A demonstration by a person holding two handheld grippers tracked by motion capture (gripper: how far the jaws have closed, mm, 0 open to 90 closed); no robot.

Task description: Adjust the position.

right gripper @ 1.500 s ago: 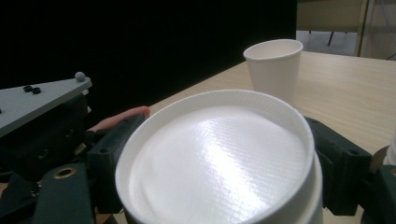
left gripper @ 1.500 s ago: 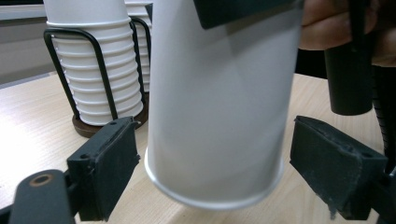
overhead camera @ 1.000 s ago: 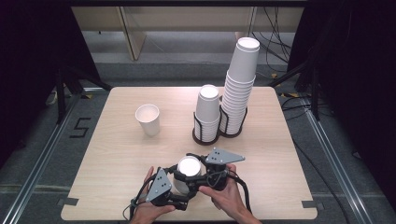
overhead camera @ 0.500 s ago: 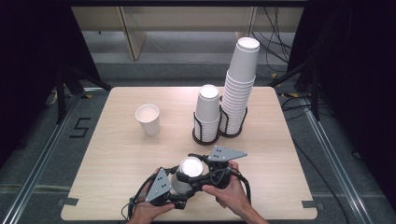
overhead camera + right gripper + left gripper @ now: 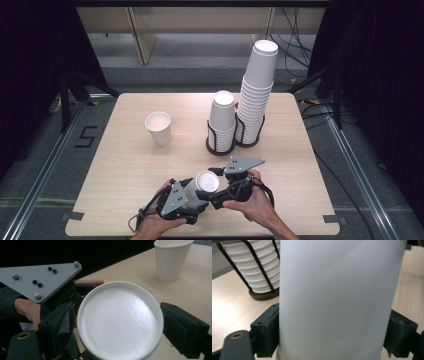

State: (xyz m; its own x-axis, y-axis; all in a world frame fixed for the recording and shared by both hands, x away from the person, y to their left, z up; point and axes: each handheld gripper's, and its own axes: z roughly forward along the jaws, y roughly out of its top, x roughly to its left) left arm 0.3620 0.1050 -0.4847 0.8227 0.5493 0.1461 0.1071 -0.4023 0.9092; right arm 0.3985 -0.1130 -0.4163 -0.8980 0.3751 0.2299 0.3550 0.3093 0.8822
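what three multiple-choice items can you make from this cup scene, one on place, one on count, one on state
1. Where does the lone paper cup stand?
A the table's left part
B inside a holder
C on a stack

2. How many wire holders carry cup stacks?
A one
B two
C four

3. The left gripper is:
A open
B shut on the held paper cup
C shut on nothing

A: it stands upright, apart from the rest.
B: two holders stand side by side.
B: the jaws have just been closing, and both press the cup's wall.
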